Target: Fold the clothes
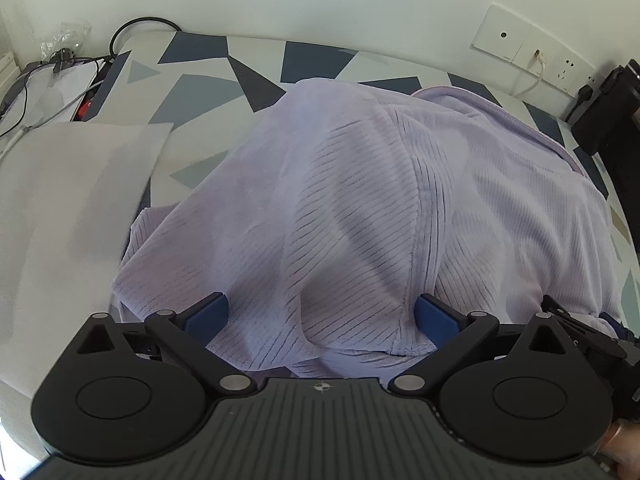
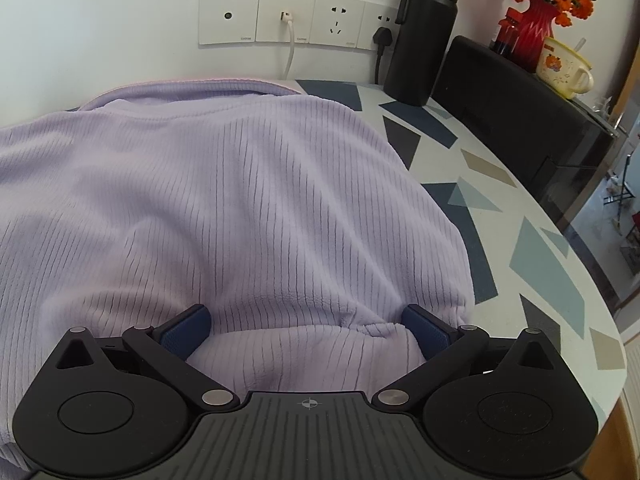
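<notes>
A lilac ribbed fleece garment point(image 1: 360, 200) lies bunched on a table with a white, blue and grey geometric cloth point(image 1: 208, 92). My left gripper point(image 1: 322, 314) is open, its blue pads wide apart, with a raised fold of the garment between them near its front edge. My right gripper point(image 2: 306, 326) is also open, its pads either side of the garment's point(image 2: 240, 200) near hem fold at the right end. The right gripper's black linkage shows at the right edge of the left wrist view point(image 1: 580, 324).
A white folded sheet point(image 1: 72, 184) lies left of the garment, with cables and a plastic bag point(image 1: 64, 52) behind it. Wall sockets point(image 2: 296, 16), a black bottle point(image 2: 424, 36), a black box point(image 2: 520, 100), a red vase of orange flowers point(image 2: 536, 8) and a mug point(image 2: 564, 68) stand at the right. The table edge point(image 2: 608, 320) curves at the right.
</notes>
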{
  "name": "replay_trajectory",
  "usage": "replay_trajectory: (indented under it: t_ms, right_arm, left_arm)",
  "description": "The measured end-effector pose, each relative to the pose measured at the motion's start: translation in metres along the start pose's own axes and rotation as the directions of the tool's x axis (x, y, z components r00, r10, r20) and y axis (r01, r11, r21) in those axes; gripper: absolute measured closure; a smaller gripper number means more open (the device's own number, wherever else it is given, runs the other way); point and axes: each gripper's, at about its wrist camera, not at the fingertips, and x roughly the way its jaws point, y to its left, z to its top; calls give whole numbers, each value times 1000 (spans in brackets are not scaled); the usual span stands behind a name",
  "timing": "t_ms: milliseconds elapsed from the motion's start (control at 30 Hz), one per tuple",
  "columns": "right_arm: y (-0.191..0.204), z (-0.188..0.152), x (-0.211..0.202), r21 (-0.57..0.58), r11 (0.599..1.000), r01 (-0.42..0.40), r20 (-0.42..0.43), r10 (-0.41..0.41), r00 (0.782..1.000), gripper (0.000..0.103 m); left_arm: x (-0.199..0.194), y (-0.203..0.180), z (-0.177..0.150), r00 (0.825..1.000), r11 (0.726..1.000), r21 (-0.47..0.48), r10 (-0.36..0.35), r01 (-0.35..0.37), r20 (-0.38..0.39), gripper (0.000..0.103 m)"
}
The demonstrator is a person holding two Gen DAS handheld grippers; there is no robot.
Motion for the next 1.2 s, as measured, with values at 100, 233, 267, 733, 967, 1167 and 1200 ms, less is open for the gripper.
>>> replay_trajectory:
  t_ms: [100, 233, 267, 733, 967, 1167, 1200]
  right_arm:
    - [0, 0, 0, 1, 1000, 0, 2, 0, 1000, 1]
    - [0, 0, 0, 2, 1000, 2, 1, -2, 1000, 1]
    - [1, 1, 0, 2, 1000, 3, 0, -3, 1000, 1]
    - [9, 10, -3, -8, 999, 47, -61, -47, 997, 1]
    - [8, 8, -4, -7, 999, 42, -53, -42, 998, 1]
    - [8, 9, -3, -6, 999, 41, -54, -41, 998, 1]
    - [8, 9, -3, -6, 999, 41, -54, -41, 998, 1]
  left_arm:
    - [2, 8, -2, 999, 999, -34, -40, 40, 8, 5]
    - [3, 14, -3, 997, 996, -49, -75, 75, 15, 10]
    - [3, 15, -4, 996, 995, -53, -86, 86, 15, 15]
    - [-2, 23, -3, 986, 984, -61, -166, 168, 27, 56]
    - [-3, 27, -4, 982, 979, -74, -186, 188, 38, 73]
    - [-8, 25, -5, 983, 983, -43, -175, 178, 64, 85]
    - [-8, 24, -5, 982, 983, -40, -176, 178, 65, 85]
